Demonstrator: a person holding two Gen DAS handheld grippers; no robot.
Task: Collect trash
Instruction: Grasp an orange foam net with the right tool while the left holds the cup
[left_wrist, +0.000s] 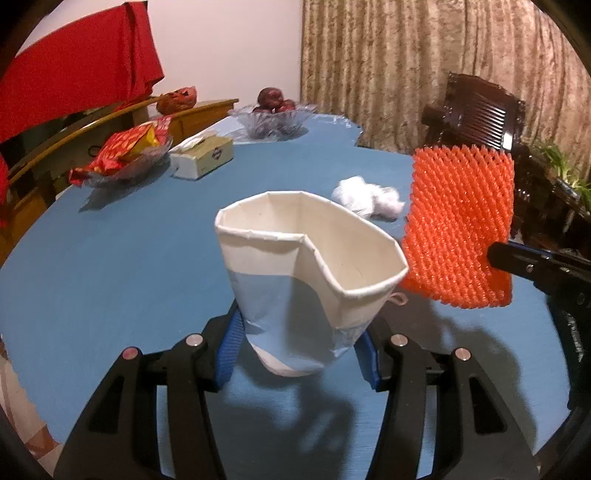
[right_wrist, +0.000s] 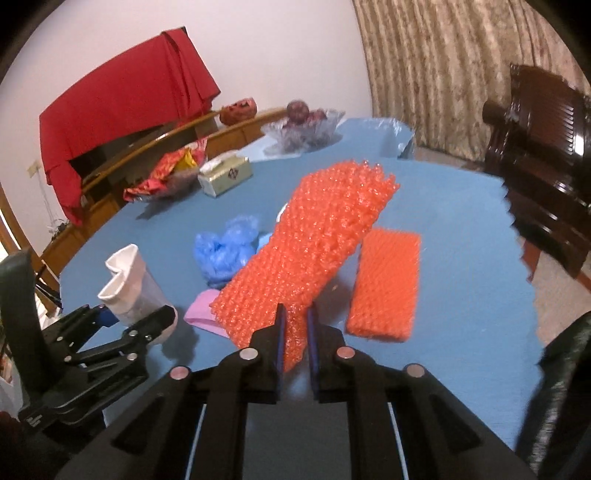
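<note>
2 grippers are loaded: the right gripper (right_wrist: 295, 334) pinches an orange foam net (right_wrist: 314, 240) aloft, beside the fabric bin (left_wrist: 306, 273) squeezed by the left gripper (left_wrist: 301, 350). Since the net is wide and the dented rim (left_wrist: 317, 254) narrow, it may catch and fall to the blue table (left_wrist: 110, 258).

You won't find any readable text here. The tissue box (left_wrist: 202, 158) on the blue surface (left_wrist: 110, 258) carries a small dark emblem on its side, too blurred to read. The red snack packets (left_wrist: 123, 151) show only pattern.
</note>
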